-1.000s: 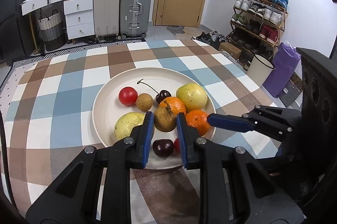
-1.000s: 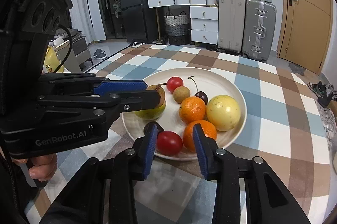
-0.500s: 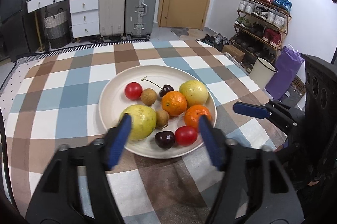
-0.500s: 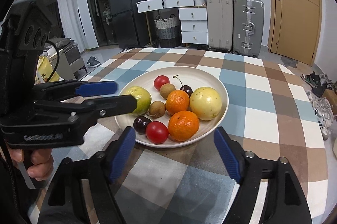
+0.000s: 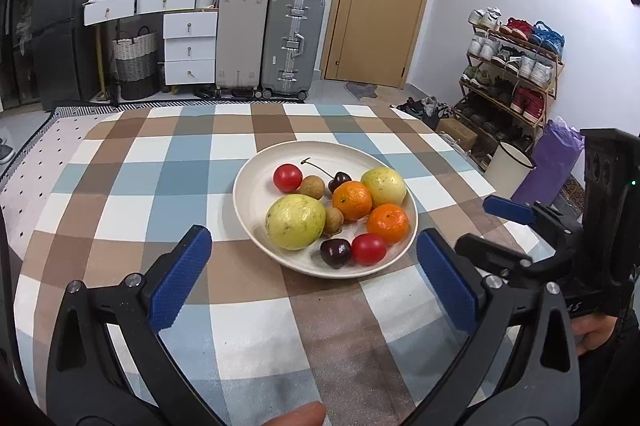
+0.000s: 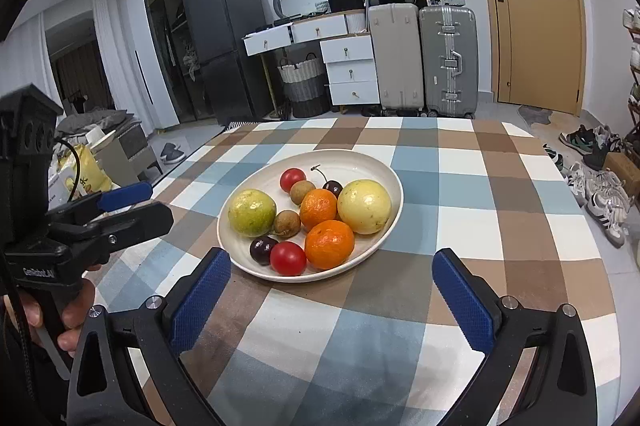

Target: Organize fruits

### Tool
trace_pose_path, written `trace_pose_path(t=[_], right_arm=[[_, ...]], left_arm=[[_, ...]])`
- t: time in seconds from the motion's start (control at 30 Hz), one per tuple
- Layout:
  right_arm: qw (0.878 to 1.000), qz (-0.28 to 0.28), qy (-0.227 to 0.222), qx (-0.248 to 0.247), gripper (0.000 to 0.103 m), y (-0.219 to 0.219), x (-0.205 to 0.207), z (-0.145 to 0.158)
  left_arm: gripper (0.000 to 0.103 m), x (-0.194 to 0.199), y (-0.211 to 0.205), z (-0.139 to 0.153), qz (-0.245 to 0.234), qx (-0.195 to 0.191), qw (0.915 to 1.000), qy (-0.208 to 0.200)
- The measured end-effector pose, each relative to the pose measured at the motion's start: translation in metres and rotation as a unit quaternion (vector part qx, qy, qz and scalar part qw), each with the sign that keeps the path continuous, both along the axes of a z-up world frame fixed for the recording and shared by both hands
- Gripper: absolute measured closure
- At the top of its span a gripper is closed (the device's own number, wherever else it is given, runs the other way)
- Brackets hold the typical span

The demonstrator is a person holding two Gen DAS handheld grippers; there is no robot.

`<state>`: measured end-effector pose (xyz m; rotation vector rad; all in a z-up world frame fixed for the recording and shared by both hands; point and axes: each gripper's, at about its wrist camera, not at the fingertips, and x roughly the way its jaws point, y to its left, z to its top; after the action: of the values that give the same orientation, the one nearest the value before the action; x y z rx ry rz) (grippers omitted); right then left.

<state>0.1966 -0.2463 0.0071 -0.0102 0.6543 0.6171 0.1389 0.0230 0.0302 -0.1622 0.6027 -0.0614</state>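
White plate [image 5: 256,185] holds fruit; both grippers' jaws wide apart.

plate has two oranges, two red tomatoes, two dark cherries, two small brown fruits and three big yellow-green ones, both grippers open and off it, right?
Not quite: there are two big yellow-green fruits, not three. The right wrist view shows one at the left of the plate and one at the right. The rest stands: both the left gripper and the right gripper are open and short of the plate.
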Motion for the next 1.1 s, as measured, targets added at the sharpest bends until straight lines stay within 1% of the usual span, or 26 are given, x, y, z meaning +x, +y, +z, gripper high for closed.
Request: trace_pose_path(t=[0.13, 0.33, 0.4, 0.53, 0.63, 0.77, 0.83, 1.0, 1.1], right_arm=[[1.0, -0.001, -0.012, 0.005, 0.001, -0.006, -0.006, 0.003], [0.999, 0.004, -0.034, 0.007, 0.001, -0.01, -0.015, 0.0], [0.999, 0.009, -0.038, 0.016, 0.001, -0.011, -0.017, -0.001], [0.998, 0.012, -0.058, 0.023, 0.001, -0.013, -0.021, -0.002], [0.997, 0.01, -0.064, 0.031, 0.001, -0.016, -0.022, 0.0], [0.996, 0.004, -0.082, 0.034, 0.001, -0.018, -0.024, 0.004], [0.996, 0.007, -0.083, 0.036, 0.001, -0.018, -0.023, 0.004], [0.996, 0.004, -0.089, 0.031, 0.001, -0.017, -0.026, 0.005], [0.995, 0.008, -0.095, 0.023, 0.001, -0.014, -0.029, 0.006]], left_arm=[[0.001, -0.009, 0.001, -0.006, 0.014, 0.001, 0.9999, -0.008], [0.001, -0.017, 0.001, -0.018, 0.037, 0.021, 0.9986, -0.031], [0.001, -0.02, 0.002, -0.021, 0.044, 0.029, 0.9976, -0.044], [0.001, -0.022, 0.003, -0.023, 0.046, 0.034, 0.9967, -0.058], [0.001, -0.021, 0.002, -0.023, 0.048, 0.037, 0.9963, -0.06], [0.001, -0.019, 0.006, -0.024, 0.052, 0.028, 0.9966, -0.057], [0.001, -0.018, 0.007, -0.025, 0.053, 0.024, 0.9968, -0.055], [0.001, -0.019, 0.002, -0.025, 0.062, 0.043, 0.9955, -0.057], [0.001, -0.02, 0.0, -0.024, 0.06, 0.046, 0.9954, -0.059]])
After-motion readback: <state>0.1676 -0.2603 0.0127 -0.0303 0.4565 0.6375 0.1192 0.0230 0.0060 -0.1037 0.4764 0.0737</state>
